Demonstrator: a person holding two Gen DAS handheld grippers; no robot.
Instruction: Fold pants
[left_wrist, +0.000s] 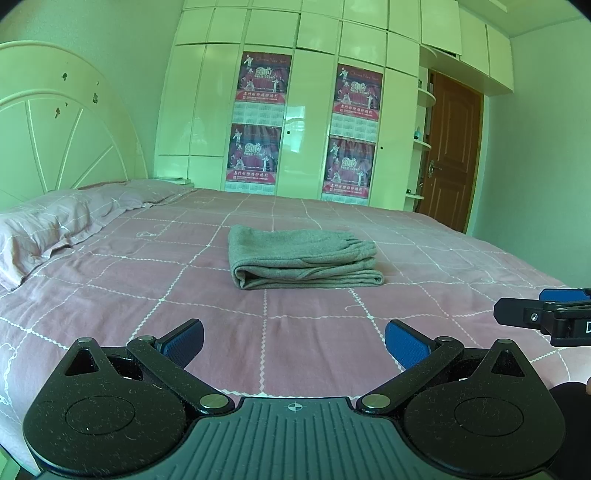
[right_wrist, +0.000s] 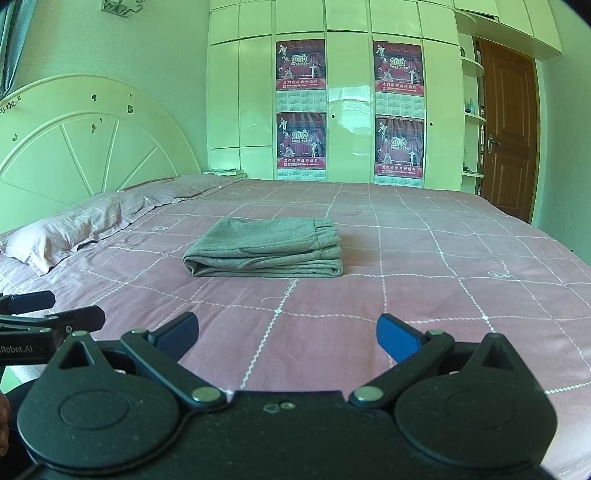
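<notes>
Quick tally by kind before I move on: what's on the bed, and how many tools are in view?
Folded grey pants: 1
Pink pillows: 2
Tools, both open and apart from the pants: 2 (left tool, right tool)
Total: 5

The grey pants (left_wrist: 303, 258) are folded into a flat, layered stack, laid mid-bed (left_wrist: 110, 295), well apart from the pillow (left_wrist: 48, 221).

Both wrist views look low across the bed (left_wrist: 110, 295) toward the wardrobe (right_wrist: 351, 110), side by side.
</notes>
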